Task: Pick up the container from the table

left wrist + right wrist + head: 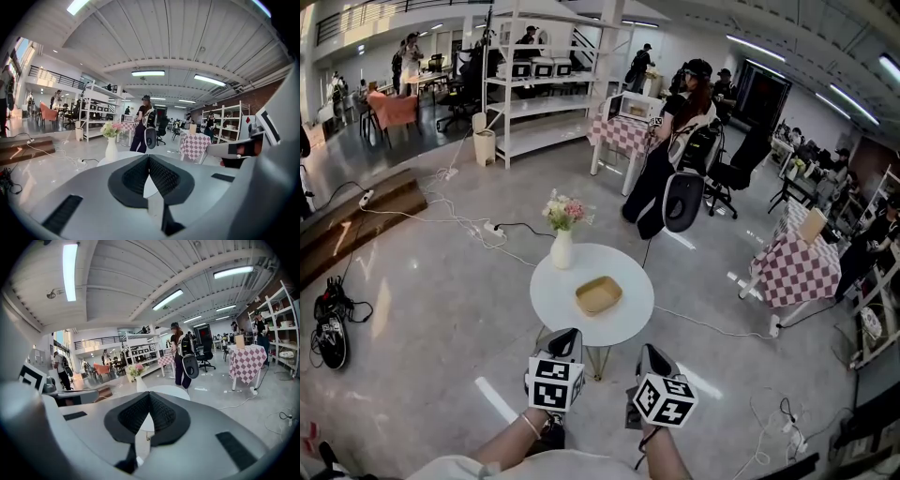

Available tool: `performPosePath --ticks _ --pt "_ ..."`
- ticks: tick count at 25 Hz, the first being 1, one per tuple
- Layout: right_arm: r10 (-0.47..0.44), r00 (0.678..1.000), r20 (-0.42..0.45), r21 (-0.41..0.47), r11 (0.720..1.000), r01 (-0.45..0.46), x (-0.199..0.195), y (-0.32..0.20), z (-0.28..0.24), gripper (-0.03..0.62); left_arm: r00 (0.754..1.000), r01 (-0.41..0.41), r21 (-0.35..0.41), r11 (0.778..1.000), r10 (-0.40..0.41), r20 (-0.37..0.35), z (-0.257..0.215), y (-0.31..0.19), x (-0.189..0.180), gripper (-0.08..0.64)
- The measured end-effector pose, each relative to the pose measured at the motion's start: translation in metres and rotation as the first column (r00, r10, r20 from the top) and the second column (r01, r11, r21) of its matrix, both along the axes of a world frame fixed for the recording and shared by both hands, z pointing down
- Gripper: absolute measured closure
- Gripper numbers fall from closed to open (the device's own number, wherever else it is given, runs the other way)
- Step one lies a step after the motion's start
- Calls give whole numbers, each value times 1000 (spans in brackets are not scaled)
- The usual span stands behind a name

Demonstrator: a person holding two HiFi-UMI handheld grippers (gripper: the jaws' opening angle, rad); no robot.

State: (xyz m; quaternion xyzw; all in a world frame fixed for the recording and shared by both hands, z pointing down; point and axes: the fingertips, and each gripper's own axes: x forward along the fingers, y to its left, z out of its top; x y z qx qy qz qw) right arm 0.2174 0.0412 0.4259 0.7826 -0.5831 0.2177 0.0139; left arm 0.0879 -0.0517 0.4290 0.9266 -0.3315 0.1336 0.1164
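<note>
- Container (598, 295): tan shallow tray, on the round white table (555, 298), right of centre. Nothing is touching it.
- Vase (562, 250) with flowers stands at the table's far-left edge, apart from the container.
- Only the head view shows the container. In both gripper views the gripper bodies cover the near part of the tabletop.
- Left gripper (564, 341): held just short of the table's near edge, not over it. Its own view shows the jaws closed tip to tip, with nothing between them.
- Right gripper (653, 358): beside the left, also short of the table. Jaws closed together and empty in its own view.
- The left gripper view shows the vase (111, 149) left of the jaws and the right gripper's side at the right edge.
- The right gripper view shows the vase (140, 383) just left of the jaw line, with the table rim (172, 391) past the jaws.
- The head view alone shows the person's forearms and the floor cables.
</note>
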Motion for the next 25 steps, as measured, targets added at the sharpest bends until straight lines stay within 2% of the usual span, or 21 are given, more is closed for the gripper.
performPosePath --ticks 6,16,25 --pt "15 1000 -17 -5 1000 -15 18 -20 -6 568 1000 2 -5 1000 -2 -25 -4 -27 14 543" --pt "28 1000 -11 -12 1000 -28 34 -67 -10 568 1000 -2 -17 1000 2 -27 -6 -77 29 543" --pt "42 999 -12 -12 999 -42 54 -108 -16 568 998 -9 -70 997 5 -59 2 -124 44 543"
